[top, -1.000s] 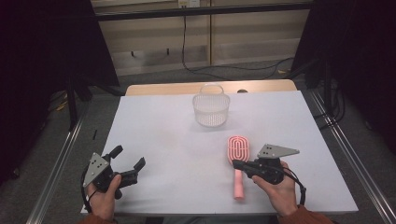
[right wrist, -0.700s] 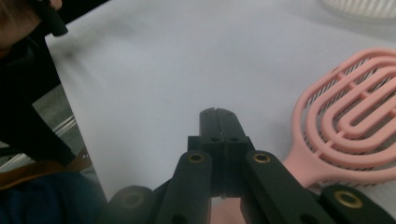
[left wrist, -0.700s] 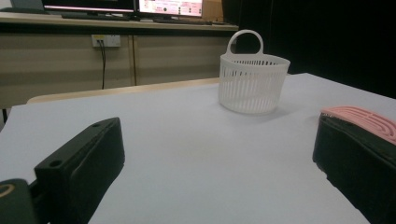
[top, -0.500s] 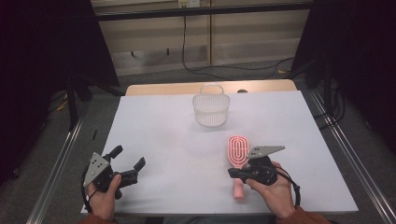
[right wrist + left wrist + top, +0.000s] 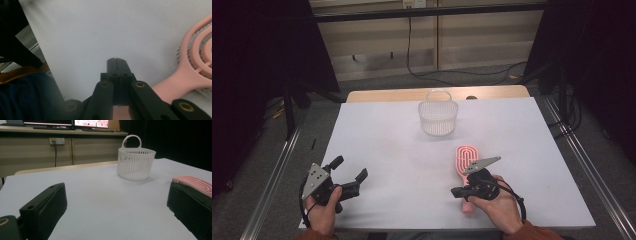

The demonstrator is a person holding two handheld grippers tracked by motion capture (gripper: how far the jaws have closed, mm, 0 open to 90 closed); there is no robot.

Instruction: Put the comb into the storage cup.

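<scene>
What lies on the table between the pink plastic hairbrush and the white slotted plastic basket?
Nothing: in the high view, only bare white tabletop separates the pink plastic hairbrush from the white slotted plastic basket.

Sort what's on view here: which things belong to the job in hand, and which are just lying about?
In the job:
- pink hairbrush, lying on the table beside the shut right claw
- white slatted basket, standing upright farther back

Lying about:
- white table that bears both
- left claw, open and apart from both
- cable on the floor behind
</scene>
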